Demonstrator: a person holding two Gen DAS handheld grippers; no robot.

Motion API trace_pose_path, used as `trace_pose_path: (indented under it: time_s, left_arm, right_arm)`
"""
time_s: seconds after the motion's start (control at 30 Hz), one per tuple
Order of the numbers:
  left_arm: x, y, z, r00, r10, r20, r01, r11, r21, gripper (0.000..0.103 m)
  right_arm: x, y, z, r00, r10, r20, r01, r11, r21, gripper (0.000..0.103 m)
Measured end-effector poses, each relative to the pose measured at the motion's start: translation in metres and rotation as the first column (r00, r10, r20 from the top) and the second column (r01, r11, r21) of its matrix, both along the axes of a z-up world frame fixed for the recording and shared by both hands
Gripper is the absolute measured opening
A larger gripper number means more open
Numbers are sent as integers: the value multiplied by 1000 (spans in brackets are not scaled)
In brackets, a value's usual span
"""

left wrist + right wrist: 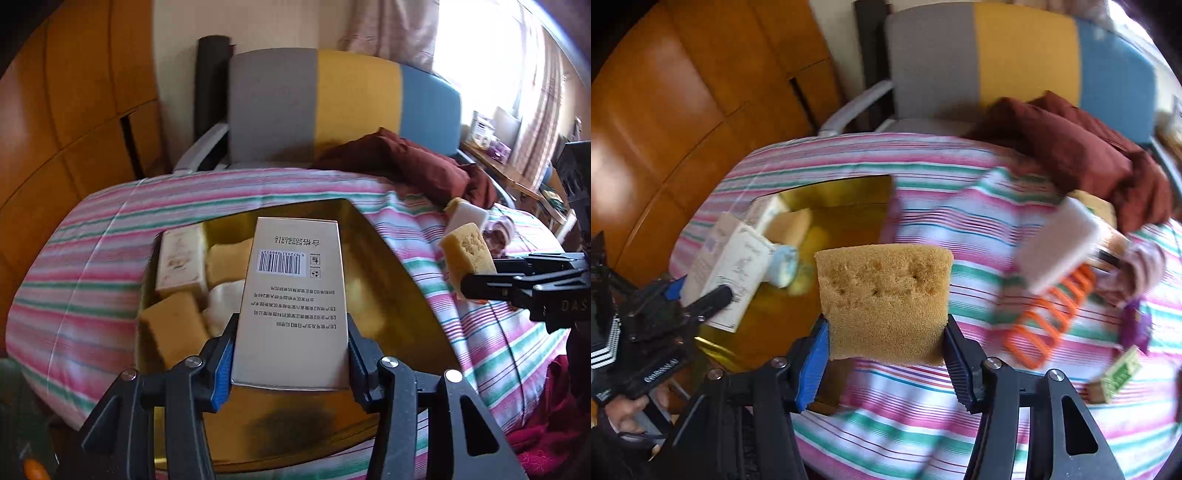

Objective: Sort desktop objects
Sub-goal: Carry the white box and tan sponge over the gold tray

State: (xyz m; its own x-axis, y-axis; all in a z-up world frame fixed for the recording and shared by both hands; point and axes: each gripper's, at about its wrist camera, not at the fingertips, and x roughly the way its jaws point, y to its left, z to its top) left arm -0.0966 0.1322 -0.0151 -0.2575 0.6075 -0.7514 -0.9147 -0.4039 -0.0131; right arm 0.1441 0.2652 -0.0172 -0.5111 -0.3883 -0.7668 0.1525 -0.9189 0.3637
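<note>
My left gripper is shut on a cream carton with a barcode, held above a gold tray on the striped cloth. In the tray lie another pale carton, yellow sponges and something white. My right gripper is shut on a yellow sponge over the striped cloth, to the right of the tray. In the left wrist view that sponge and the right gripper's fingers show at the right. The right wrist view shows the left gripper with its carton over the tray.
A dark red cloth lies at the table's far right. Beside it lie a white-and-yellow sponge, an orange plastic rack, a small green box and a purple item. A grey, yellow and blue chair stands behind the table.
</note>
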Motion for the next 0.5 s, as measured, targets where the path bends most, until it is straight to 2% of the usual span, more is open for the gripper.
trace_pose_path:
  time_s: [0.2, 0.5]
  left_arm:
    - [-21, -20, -11, 997, 73, 22, -72, 997, -20, 51]
    - [-40, -39, -24, 990, 136, 35, -135, 990, -39, 51]
  right_arm:
    - [-9, -45, -3, 998, 70, 4, -70, 997, -13, 58]
    - [-19, -94, -18, 992, 119, 35, -118, 993, -24, 59]
